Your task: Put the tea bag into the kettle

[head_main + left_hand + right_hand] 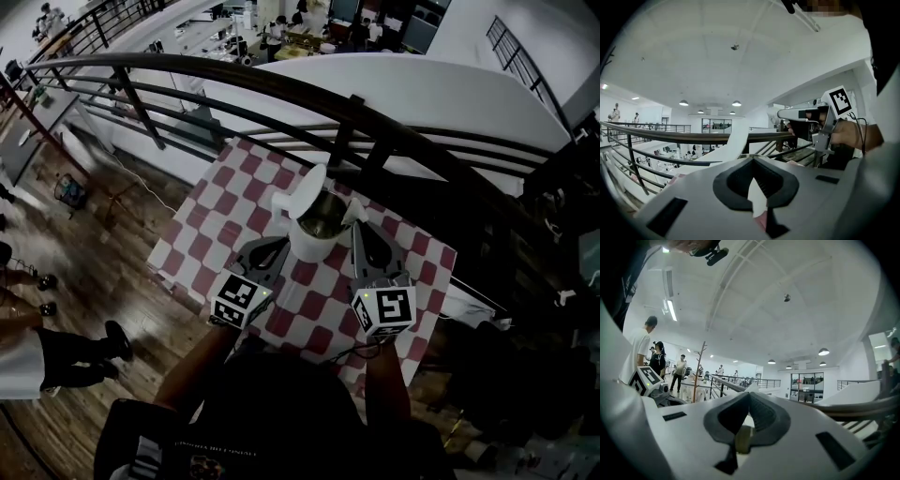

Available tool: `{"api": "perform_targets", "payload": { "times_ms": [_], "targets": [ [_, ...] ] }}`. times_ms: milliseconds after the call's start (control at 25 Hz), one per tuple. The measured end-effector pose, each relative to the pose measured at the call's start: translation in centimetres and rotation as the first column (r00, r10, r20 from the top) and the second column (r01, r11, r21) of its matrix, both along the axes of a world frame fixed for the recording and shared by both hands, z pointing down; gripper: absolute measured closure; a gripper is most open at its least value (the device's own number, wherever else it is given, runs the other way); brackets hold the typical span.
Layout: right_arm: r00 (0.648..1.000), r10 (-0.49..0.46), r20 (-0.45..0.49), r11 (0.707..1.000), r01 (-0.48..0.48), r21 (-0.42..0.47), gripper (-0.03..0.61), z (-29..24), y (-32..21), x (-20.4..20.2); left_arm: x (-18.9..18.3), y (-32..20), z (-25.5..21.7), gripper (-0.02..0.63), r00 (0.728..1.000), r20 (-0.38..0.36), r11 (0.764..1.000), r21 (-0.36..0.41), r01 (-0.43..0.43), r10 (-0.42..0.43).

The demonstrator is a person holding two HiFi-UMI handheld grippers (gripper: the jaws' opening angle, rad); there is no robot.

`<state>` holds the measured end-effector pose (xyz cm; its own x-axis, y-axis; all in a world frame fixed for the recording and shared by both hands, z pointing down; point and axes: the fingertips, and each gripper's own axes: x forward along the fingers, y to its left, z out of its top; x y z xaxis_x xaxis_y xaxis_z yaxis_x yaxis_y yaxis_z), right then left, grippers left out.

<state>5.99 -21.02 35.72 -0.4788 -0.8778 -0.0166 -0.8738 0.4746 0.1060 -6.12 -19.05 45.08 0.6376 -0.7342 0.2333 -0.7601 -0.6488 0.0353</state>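
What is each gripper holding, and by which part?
The right gripper pinches a small tan thing, probably the tea bag, low between its jaws. Whether the left gripper grips the kettle cannot be told.

- The left grey two-jaw gripper (282,243) reaches forward, left of centre, with its black-and-white marker cube (239,300) at the near end. Its dark pads (725,183) are drawn together at the tips, with only a thin slit behind them.
- The right grey two-jaw gripper (357,226) lies just beside it, angled slightly inward, clamped on a small yellowish tea bag (743,439).
- The bare left forearm (192,364) and bare right forearm (389,373) stretch out from the near edge.
- The right hand (853,135) wraps round its gripper's handle.
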Motion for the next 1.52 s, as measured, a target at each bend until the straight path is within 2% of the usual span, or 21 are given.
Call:
{"api": "perform_targets", "payload": {
  "times_ms": [160,320,880,920,1040,1520],
  "targets": [
    [1.000,0.016,0.016,0.999,-0.016,0.047,0.562,-2.7,-1.5,0.2,-0.5,-1.3,-2.5,0.611,0.999,-0.026,0.999,0.044,0.022,-0.021],
    [1.000,0.018,0.010,0.998,-0.018,0.061,0.561,-3.7,-2.9,-0.1,-0.7,-1.6,-3.3,0.611,0.999,-0.042,0.998,0.054,0.031,-0.029],
    [0.999,-0.014,-0.046,1.000,0.014,-0.006,0.560,-1.3,-5.7,-2.2,-1.2,-1.0,-1.5,0.611,0.998,-0.041,0.999,0.012,0.042,-0.042],
    [0.999,-0.016,-0.045,1.000,0.015,-0.013,0.553,-1.1,-5.8,-2.3,-1.3,-1.0,-1.6,0.611,0.998,-0.043,0.999,0.015,0.047,-0.046],
    [0.999,-0.020,-0.036,0.999,0.019,-0.028,0.481,-0.6,-6.0,-2.4,-1.6,-1.1,-1.5,0.610,0.997,-0.048,0.998,0.014,0.057,-0.056],
    [0.999,-0.027,-0.034,0.999,0.026,-0.021,0.480,-0.8,-5.8,-1.9,-1.1,-0.9,-1.4,0.611,0.997,-0.050,0.998,0.021,0.056,-0.055]
  ]
}}
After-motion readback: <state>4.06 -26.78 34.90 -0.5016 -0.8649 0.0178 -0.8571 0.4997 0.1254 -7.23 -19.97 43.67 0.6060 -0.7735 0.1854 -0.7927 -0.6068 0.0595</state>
